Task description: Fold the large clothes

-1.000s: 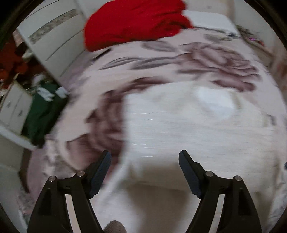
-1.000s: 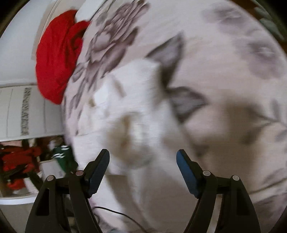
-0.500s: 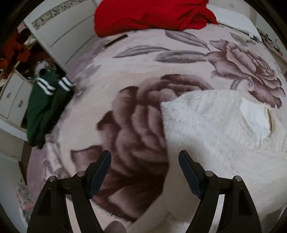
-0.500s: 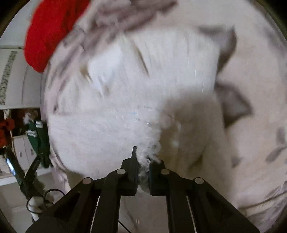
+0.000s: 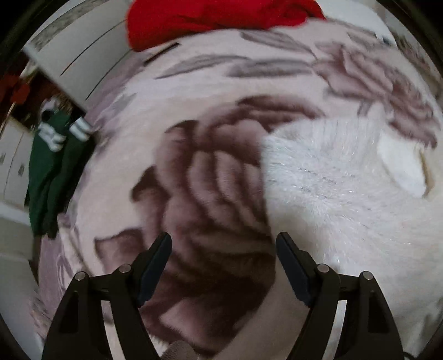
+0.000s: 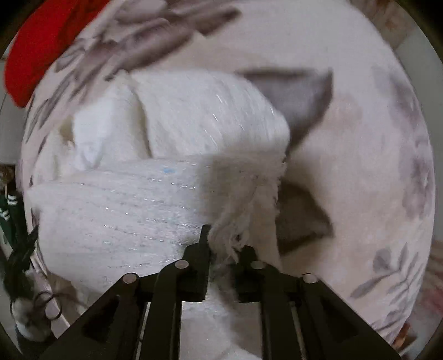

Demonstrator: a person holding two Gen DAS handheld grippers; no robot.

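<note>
Sweater point(image 6: 171, 199) fringe sits between opening right gripper point(image 6: 224, 246); left gripper point(image 5: 223, 249) gapes over blanket point(image 5: 210, 171)

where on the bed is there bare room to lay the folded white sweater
Bare blanket lies between the white sweater and the bed's edge by the green garment, under the open left tool. More lies beside the sweater's fringed edge in the right view. The red cloth crowds the far end.

Before you, the fluffy white knitted sweater point(image 5: 340, 188) lies on the rose-printed plush blanket point(image 5: 210, 193), the crumpled red garment point(image 5: 210, 19) behind it and the green striped-cuff garment point(image 5: 52, 166) off the blanket's left edge.
</note>
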